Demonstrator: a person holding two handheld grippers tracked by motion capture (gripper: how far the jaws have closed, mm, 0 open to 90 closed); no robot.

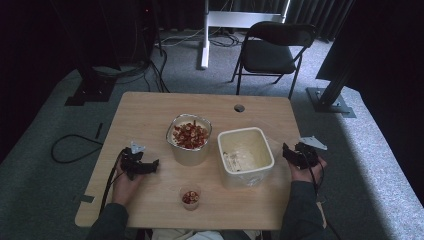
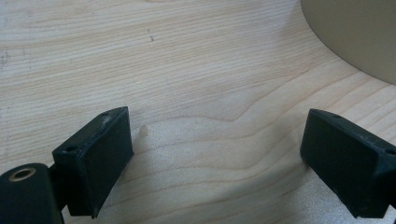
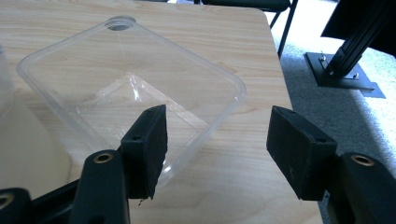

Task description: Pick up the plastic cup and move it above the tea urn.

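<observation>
**Right gripper poised over the clear lid**

The clear lid (image 3: 135,88) lies flat on the table (image 1: 145,120), just beyond and to the inner side of the right gripper (image 3: 217,140), beside the empty square tub (image 1: 245,156). Its near corner sits under the gripper's inner jaw; the jaws stand wide with nothing between them. The lid's long side runs away from the gripper toward the table's cable hole (image 1: 239,107), so the near rim is likely the edge to take. The right hand is plainly the nearer one.

The left gripper (image 2: 215,149) hovers low over bare wood, jaws wide and empty, beside the round tub (image 1: 189,140) of red snacks. A small cup (image 1: 190,197) of the same stands at the near edge.

The table is pale wood grain, on grey carpet. Behind stand a black folding chair (image 1: 272,50) and dark curtains.
</observation>
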